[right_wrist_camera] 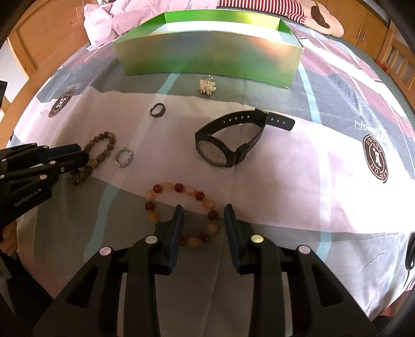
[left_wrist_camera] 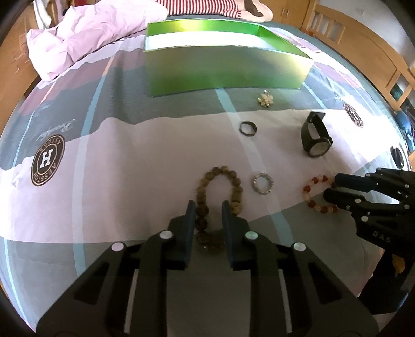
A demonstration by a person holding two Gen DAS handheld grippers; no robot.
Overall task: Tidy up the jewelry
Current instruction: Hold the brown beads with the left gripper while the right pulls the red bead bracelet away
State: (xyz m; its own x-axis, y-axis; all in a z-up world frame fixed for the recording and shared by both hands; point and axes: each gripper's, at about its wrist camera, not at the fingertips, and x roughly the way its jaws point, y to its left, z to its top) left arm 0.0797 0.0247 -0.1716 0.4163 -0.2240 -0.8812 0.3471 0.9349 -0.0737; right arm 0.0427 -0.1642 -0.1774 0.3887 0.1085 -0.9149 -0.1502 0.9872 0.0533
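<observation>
Jewelry lies on a patterned bedsheet before an open green box [left_wrist_camera: 223, 70] [right_wrist_camera: 207, 59]. My left gripper [left_wrist_camera: 208, 206] is open, its fingers astride the near part of a brown bead bracelet [left_wrist_camera: 212, 178] [right_wrist_camera: 103, 147]. My right gripper [right_wrist_camera: 203, 210] is open over the near part of a red and cream bead bracelet [right_wrist_camera: 179, 190] [left_wrist_camera: 315, 188]. Beyond lie a small silver beaded ring [left_wrist_camera: 262, 183] [right_wrist_camera: 124, 157], a dark ring [left_wrist_camera: 248, 128] [right_wrist_camera: 157, 110], a black wristwatch [left_wrist_camera: 315, 137] [right_wrist_camera: 228, 141] and a pale flower brooch [left_wrist_camera: 265, 99] [right_wrist_camera: 207, 86].
A crumpled pink quilt [left_wrist_camera: 85, 39] lies at the back left and a red-striped plush toy [right_wrist_camera: 298, 13] behind the box. A wooden bed frame [left_wrist_camera: 363, 49] runs along the right. The right gripper shows at the right edge of the left wrist view [left_wrist_camera: 334, 189].
</observation>
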